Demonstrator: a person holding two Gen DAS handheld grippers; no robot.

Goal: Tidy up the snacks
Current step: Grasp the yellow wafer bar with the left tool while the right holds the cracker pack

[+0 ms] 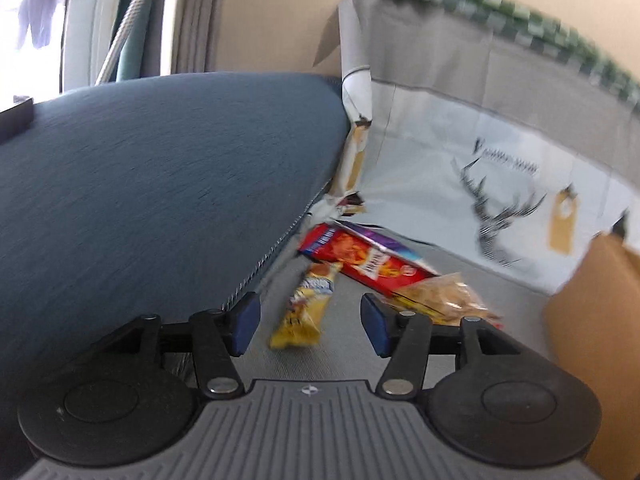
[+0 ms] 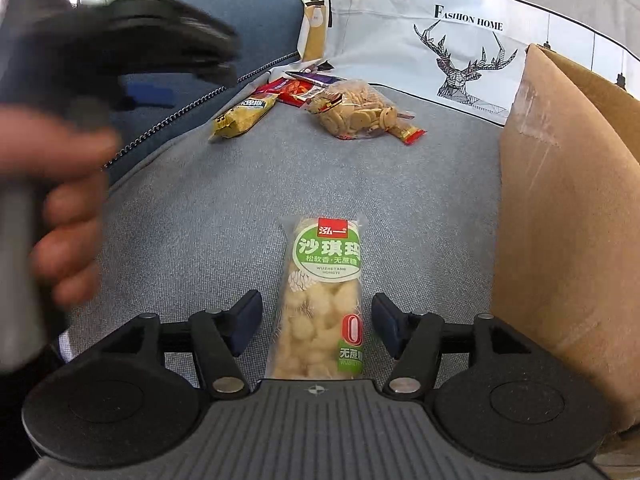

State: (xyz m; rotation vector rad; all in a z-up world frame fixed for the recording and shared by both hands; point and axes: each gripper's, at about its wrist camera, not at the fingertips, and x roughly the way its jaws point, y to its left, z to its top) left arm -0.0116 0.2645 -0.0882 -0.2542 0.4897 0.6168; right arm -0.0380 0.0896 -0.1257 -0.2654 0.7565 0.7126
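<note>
My right gripper point(image 2: 316, 328) is open, its jaws on either side of a green-labelled sachima pack point(image 2: 320, 300) that lies on the grey sofa seat point(image 2: 192, 220), not touching it. My left gripper point(image 1: 310, 326) is open and empty, just above a yellow snack bar point(image 1: 306, 308). Beyond it lie a red snack pack point(image 1: 360, 256) and a clear bag of small biscuits point(image 1: 444, 300). The right wrist view shows the same yellow bar point(image 2: 244, 114), red pack point(image 2: 292, 90) and biscuit bag point(image 2: 356, 110), and the blurred left gripper point(image 2: 160, 48) at upper left.
A blue cushion point(image 1: 152, 184) lies to the left of the snacks. A cardboard box point(image 2: 568, 216) stands on the right. A white cloth with a deer print point(image 2: 464, 60) hangs over the sofa back behind the snacks.
</note>
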